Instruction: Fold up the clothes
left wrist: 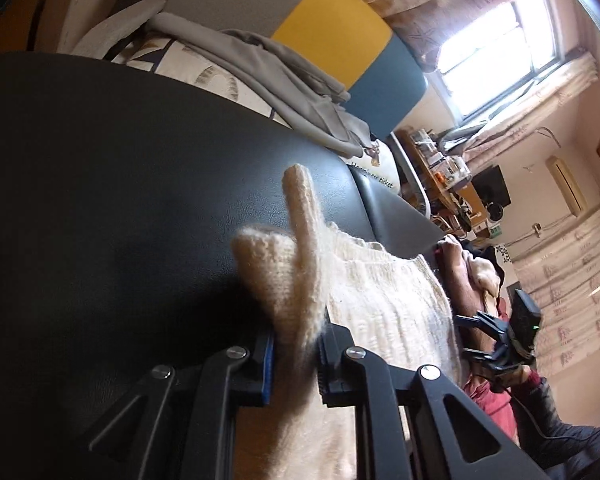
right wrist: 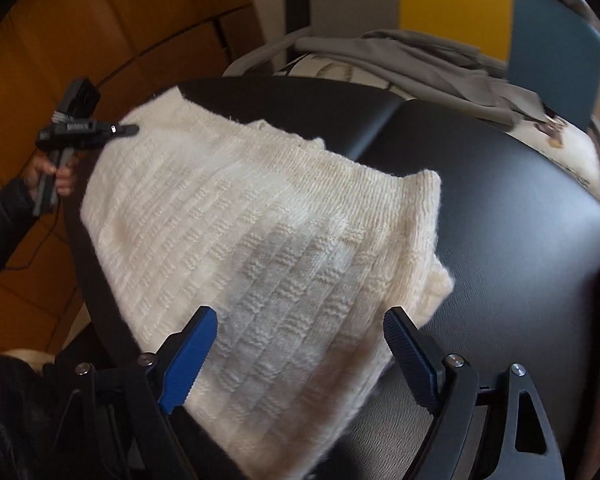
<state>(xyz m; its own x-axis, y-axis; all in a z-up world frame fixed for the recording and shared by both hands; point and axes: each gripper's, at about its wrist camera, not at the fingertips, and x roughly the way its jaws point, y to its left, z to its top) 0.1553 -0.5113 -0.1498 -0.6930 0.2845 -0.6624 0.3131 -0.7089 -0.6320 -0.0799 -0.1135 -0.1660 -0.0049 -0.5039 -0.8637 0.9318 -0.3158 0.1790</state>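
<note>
We are folding a soft white knit sweater [right wrist: 260, 220] that lies spread on the black counter [right wrist: 500, 208], with its near end hanging a little over the edge by us. Our left gripper [left wrist: 296, 364] has its fingers [left wrist: 266, 364] closed tight on a bunched-up bit of the sweater's edge, and that bit stands up between them like a little tail. We hold it this way so we can lift that side and lay it over the rest. In the right wrist view the left gripper sits at the far left corner of the sweater, and a hand [right wrist: 50, 178] grips its handle. Our right gripper [right wrist: 300, 344] hangs over the near part of the sweater with its fingers [right wrist: 190, 360] wide apart. Nothing is pinched there, though the left blue finger seems to rest on or just above the knit. We think it waits here so it can grab the near edge and help carry the fold evenly. A pile of grey clothes [right wrist: 412, 60] lies past the counter on a printed cushion [left wrist: 204, 68], well apart from the sweater.
</note>
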